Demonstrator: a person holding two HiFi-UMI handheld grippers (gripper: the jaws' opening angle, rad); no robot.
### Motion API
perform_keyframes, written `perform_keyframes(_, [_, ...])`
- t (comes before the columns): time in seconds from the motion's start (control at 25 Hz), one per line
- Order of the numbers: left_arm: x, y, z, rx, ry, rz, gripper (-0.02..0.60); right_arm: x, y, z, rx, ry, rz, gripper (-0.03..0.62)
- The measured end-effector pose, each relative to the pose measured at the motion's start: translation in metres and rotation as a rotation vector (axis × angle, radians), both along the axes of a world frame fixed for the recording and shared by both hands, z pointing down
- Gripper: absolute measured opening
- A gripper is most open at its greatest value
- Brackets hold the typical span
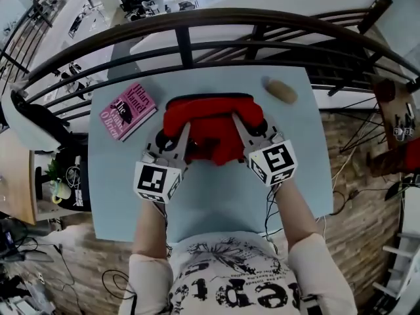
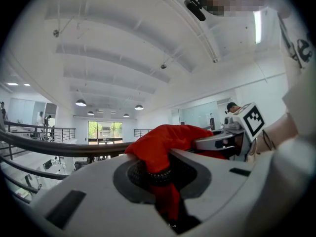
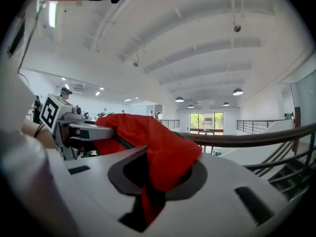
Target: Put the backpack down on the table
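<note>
Head view. Noted red backpack [image 1: 211, 126] over the far half of the pale blue table [image 1: 216, 202], near the dark railing [image 1: 197, 25]. Cannot tell from here whether its base touches the tabletop or hangs just above. Found left gripper [image 1: 178, 140] and right gripper [image 1: 244, 135] reaching in from the near side, one at each near corner of the bag. Probably gripped at two points so the soft body stays spread and comes down flat rather than folding. Also logged a pink book [image 1: 127, 110] to the left of the bag and a tan oval object [image 1: 281, 90] to its right, both apart from it. Judged the landing spot between them as free.

Left gripper view. Clenched on a fold of the red fabric, which is drawn down into the narrow slot between the jaws and bunched above them. Aimed about level across the room, with ceiling and railing beyond. Spotted the other gripper at right, buried in the same cloth.

Right gripper view. Likewise grasping the backpack, with a thick drape of red cloth lying over the jaws and a strip of it nipped in the gap. Holding near the top edge probably lets the weight hang below.

Judged the set-down as near its end, with release not yet made.
</note>
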State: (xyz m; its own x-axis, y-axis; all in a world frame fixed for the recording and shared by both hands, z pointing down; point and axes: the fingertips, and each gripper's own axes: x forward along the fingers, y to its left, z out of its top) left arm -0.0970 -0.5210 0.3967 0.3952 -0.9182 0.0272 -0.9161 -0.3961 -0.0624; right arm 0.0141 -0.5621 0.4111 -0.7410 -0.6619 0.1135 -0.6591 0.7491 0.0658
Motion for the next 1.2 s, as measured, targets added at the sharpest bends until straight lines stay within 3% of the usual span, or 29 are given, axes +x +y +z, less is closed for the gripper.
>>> perform_keyframes(0.6, [0.022, 0.089, 0.067, -0.144, 0.052, 0.009, 0.058, 0.025, 0.089, 0.059, -0.143, 0.03, -0.016, 0.076])
perform_keyframes(1.2, [0.047, 0.183, 0.175, -0.296, 0.095, -0.024, 0.098, 0.058, 0.176, 0.164, -0.278, 0.1, -0.021, 0.138])
